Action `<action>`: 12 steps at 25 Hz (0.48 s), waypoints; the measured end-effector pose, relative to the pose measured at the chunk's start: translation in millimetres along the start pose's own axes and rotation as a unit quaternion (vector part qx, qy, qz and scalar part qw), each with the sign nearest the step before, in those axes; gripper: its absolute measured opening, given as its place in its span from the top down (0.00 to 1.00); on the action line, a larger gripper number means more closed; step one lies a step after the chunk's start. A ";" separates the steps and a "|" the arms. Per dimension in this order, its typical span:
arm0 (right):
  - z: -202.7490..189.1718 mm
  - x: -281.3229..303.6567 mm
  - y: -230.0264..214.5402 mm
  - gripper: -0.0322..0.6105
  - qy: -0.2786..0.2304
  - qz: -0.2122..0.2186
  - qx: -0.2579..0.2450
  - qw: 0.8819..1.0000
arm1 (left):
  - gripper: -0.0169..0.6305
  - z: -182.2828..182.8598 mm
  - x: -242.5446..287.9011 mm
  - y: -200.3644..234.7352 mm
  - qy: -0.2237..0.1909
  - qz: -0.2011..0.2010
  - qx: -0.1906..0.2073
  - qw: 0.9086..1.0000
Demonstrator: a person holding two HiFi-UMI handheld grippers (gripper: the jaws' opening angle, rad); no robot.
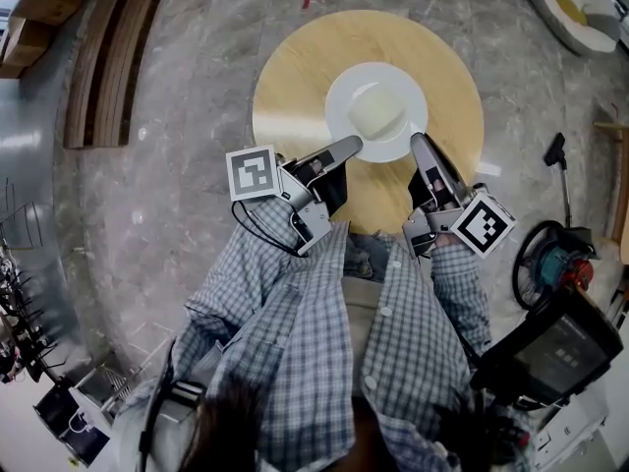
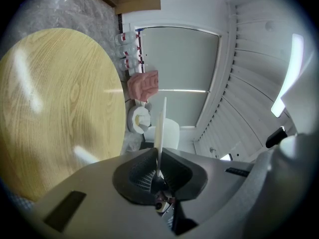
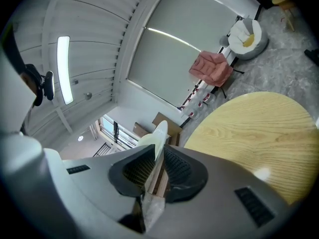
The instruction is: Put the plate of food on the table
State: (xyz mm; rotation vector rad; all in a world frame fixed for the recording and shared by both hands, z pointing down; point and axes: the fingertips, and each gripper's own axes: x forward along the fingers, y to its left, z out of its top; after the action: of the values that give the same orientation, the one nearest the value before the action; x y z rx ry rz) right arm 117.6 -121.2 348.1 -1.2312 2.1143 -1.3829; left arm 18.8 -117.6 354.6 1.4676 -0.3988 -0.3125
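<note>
A white plate point(image 1: 346, 88) carrying a pale lump of food point(image 1: 378, 112) lies over the middle of the round wooden table point(image 1: 290, 77); whether it rests on the wood I cannot tell. My left gripper point(image 1: 356, 146) is shut on the plate's near left rim. In the left gripper view the thin rim point(image 2: 160, 126) is pinched between the jaws of the left gripper point(image 2: 158, 171), with the table point(image 2: 60, 103) beside it. My right gripper point(image 1: 418, 141) is at the near right rim. In the right gripper view the rim point(image 3: 160, 132) lies against one pad of the right gripper point(image 3: 155, 171), with a gap at the other.
The person's plaid sleeves fill the lower middle of the head view. Wooden planks point(image 1: 108, 57) lie on the floor at left. A corded tool point(image 1: 555, 254) and a black device point(image 1: 555, 347) stand at right. A pink chair point(image 3: 212, 67) stands beyond the table point(image 3: 259, 133).
</note>
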 end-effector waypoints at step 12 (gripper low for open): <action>-7.5 3.2 -11.2 0.86 0.009 -0.005 0.009 1.000 | 0.94 1.6 0.2 13.8 0.005 0.007 0.003 1.000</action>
State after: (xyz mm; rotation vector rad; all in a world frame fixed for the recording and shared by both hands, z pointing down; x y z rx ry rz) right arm 116.2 -121.2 361.9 -1.2274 2.1067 -1.4187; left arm 17.7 -118.0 368.4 1.4717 -0.4037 -0.2927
